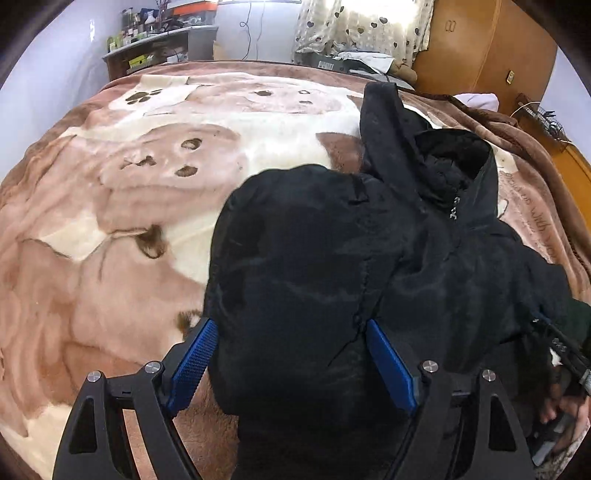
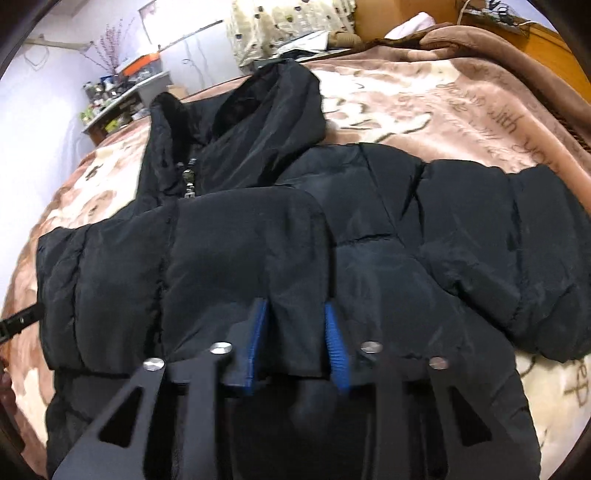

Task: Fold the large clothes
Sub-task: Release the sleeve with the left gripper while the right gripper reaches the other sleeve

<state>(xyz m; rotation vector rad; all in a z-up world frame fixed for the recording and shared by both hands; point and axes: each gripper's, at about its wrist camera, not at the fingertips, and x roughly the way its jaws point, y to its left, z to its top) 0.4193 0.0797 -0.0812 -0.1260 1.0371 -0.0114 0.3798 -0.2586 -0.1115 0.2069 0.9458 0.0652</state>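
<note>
On the blanket, right claw tilts down pinching jacket; left claw gapes over it

Your jacket lies spread on the blanket, hood at the far end, one sleeve stretching right. Beyond the bed's far-left corner you've got a cluttered shelf; the curtain hangs behind, the wardrobe far right.
</note>
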